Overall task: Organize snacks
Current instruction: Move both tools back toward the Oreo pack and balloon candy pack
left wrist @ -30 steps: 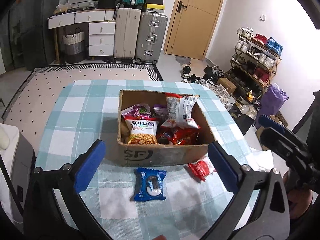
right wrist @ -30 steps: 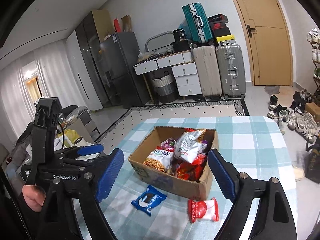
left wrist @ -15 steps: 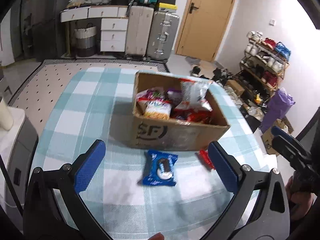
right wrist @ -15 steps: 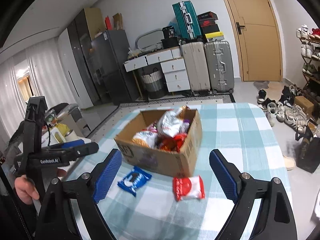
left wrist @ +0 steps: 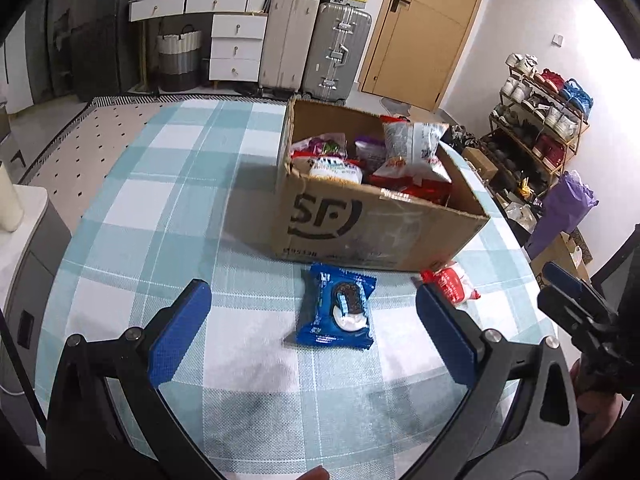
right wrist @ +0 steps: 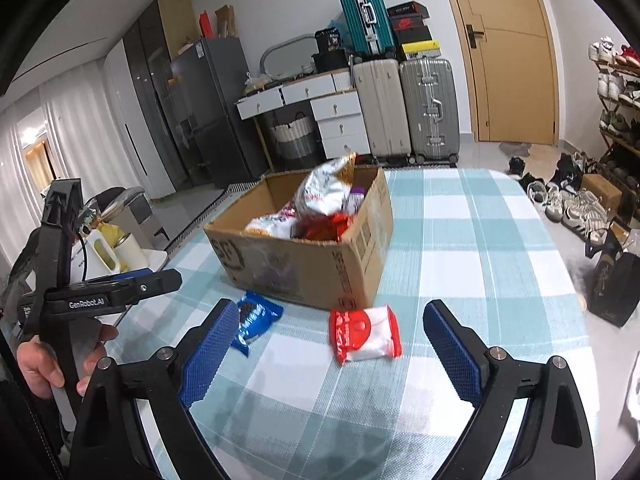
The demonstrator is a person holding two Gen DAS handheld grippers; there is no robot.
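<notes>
A cardboard box [left wrist: 376,224] full of snack bags stands on the checked tablecloth; it also shows in the right wrist view [right wrist: 320,264]. A blue cookie packet [left wrist: 340,308] lies flat in front of it, between the jaws of my open left gripper [left wrist: 312,320] and just ahead of them. A red and white packet [right wrist: 364,332] lies by the box's near corner, ahead of my open right gripper [right wrist: 328,344]. The red and white packet also shows in the left wrist view [left wrist: 452,280], and the blue packet in the right wrist view [right wrist: 256,316]. Both grippers are empty.
The checked table [left wrist: 160,184] has its edge close on the right [right wrist: 568,280]. Suitcases [left wrist: 316,44], drawers and a door stand behind. A shoe rack [left wrist: 540,120] and bags are on the right. A white bin [left wrist: 24,240] stands left of the table.
Both grippers have moved down and closer to the table; the box and two packets now look larger. The left view has swung so the blue packet sits between its jaws.
</notes>
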